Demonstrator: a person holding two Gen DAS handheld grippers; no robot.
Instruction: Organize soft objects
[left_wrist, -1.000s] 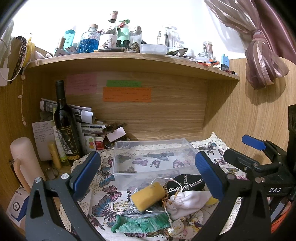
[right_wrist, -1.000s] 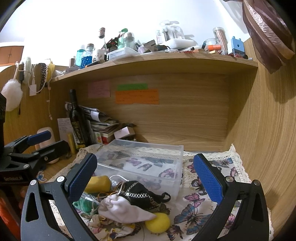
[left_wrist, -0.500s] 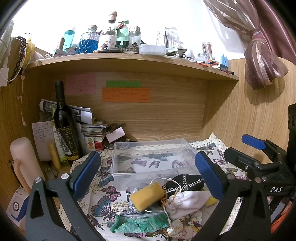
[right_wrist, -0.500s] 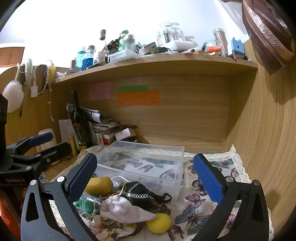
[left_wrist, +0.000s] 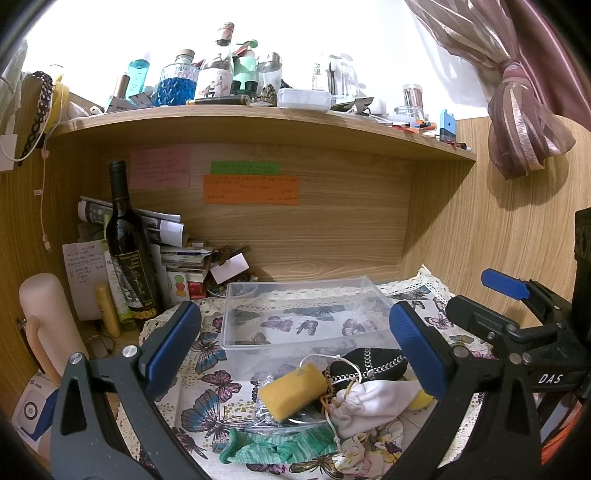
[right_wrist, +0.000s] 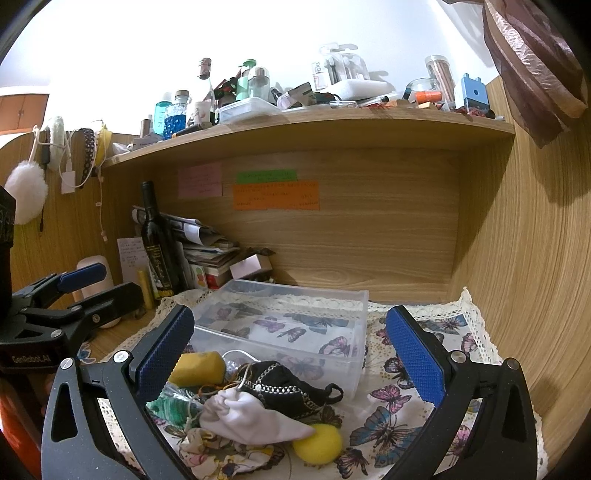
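On right gripper (left_wrist: 509, 306) — white "DAS"; left gripper (right_wrist: 74, 295) — "GenRobot.AI"

Right hand-held gripper (right_wrist: 291, 354) gapes above white pouch (right_wrist: 255, 417) before clear bin (right_wrist: 295, 325).

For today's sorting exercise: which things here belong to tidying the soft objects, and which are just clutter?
Job: clear tub, yellow sponge, white pouch, black pouch, green cloth, yellow ball.

Clutter: wine bottle, sticky notes, papers, shelf bottles.

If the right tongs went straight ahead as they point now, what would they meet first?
Most likely the black chain-trimmed pouch atop the pile, with the clear plastic bin just behind; depth is uncertain. The right tongs are open.
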